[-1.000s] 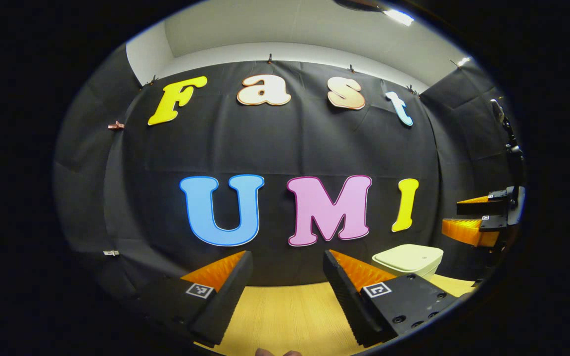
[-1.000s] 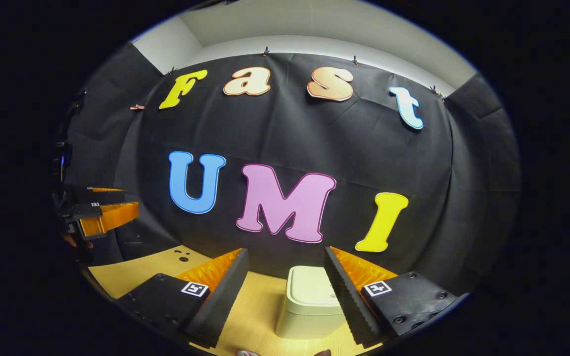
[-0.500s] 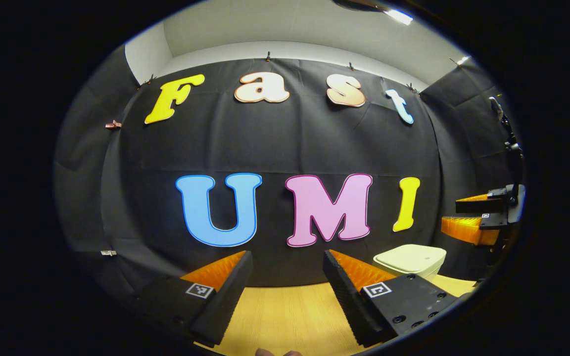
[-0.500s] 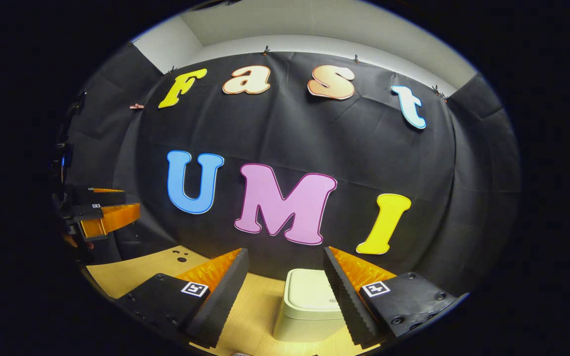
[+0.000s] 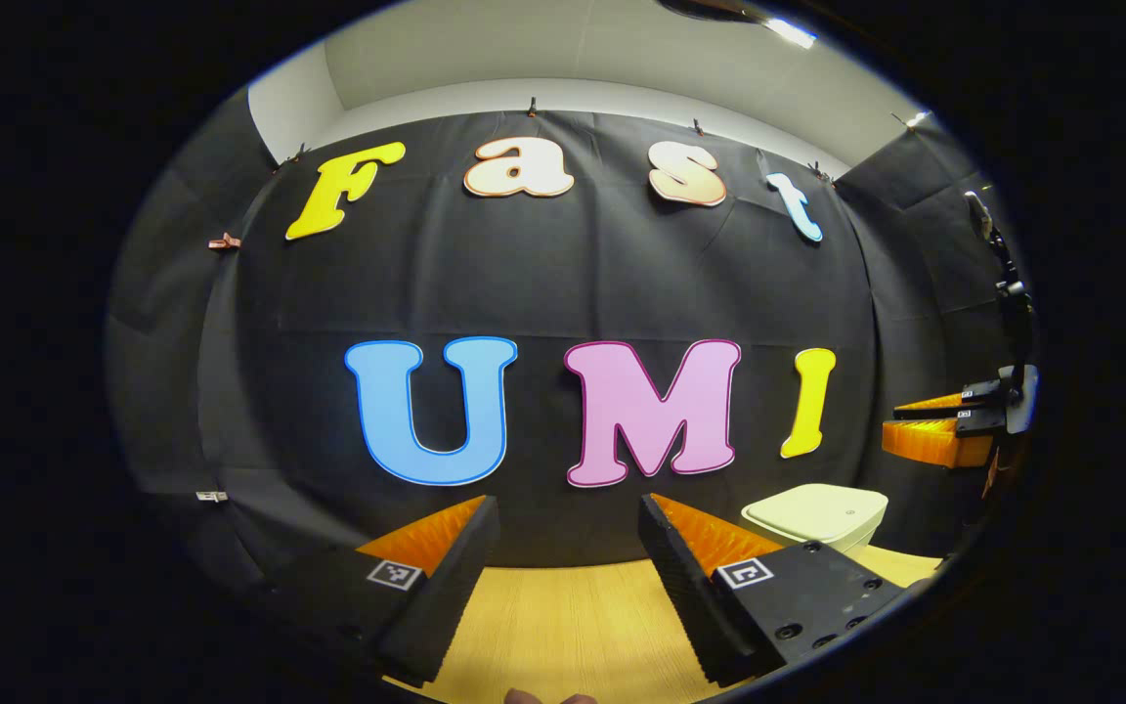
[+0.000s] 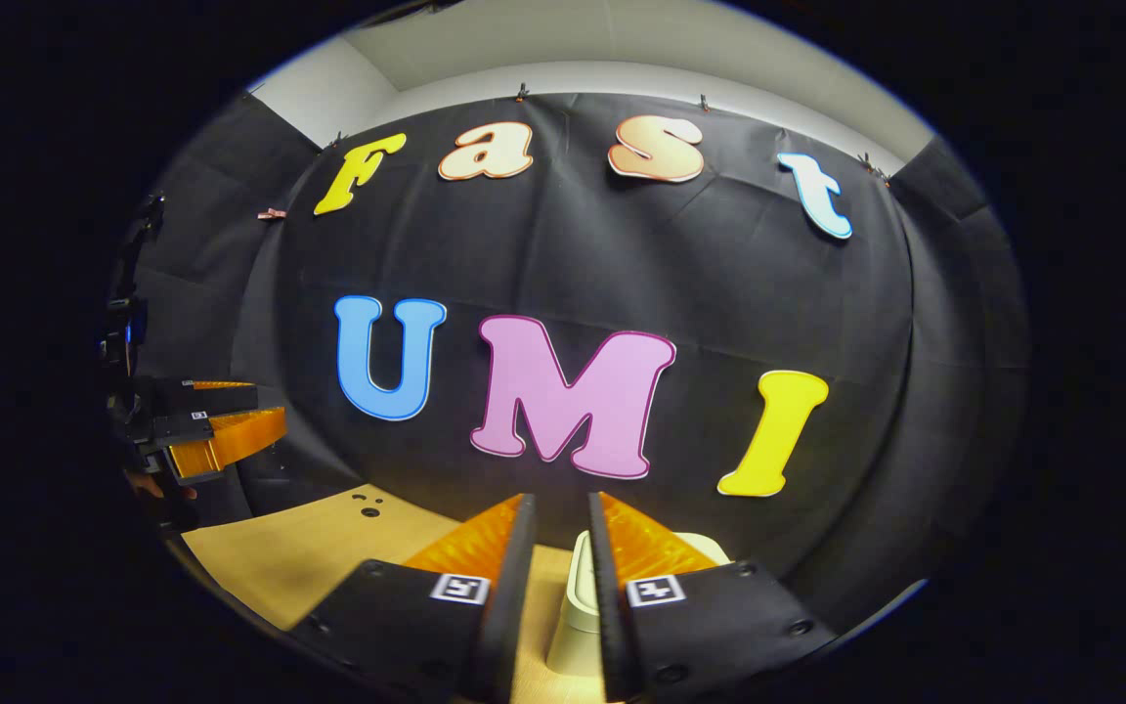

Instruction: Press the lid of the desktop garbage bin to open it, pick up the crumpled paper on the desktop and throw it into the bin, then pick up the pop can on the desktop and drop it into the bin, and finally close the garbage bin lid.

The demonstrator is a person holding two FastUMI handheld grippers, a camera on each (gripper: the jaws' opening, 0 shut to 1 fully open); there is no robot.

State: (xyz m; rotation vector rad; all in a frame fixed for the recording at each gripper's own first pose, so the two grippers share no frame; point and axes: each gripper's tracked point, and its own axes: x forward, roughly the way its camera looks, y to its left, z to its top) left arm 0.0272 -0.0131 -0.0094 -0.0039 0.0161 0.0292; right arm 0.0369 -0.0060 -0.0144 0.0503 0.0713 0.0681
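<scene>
The cream desktop bin (image 5: 814, 513) stands on the wooden table (image 5: 573, 616) with its lid down, to the right of my left gripper (image 5: 565, 501). That gripper is open, held above the table with nothing between its fingers. My right gripper (image 6: 560, 497) hovers just in front of and above the bin (image 6: 571, 626), its fingers drawn together to a narrow slit with nothing in it. The bin's lid shows through that slit. The right gripper (image 5: 900, 422) also appears at the far right of the left gripper view, and the left gripper (image 6: 270, 411) at the far left of the right gripper view.
The black cloth wall stands close behind the bin and along both sides of the booth. Bare wooden table top (image 6: 328, 557) stretches left of the bin, with a few small holes (image 6: 365, 504) near its back edge.
My right gripper's fingers have closed from wide apart to a narrow slit, and it has tilted slightly over the bin. The left gripper has barely moved.
</scene>
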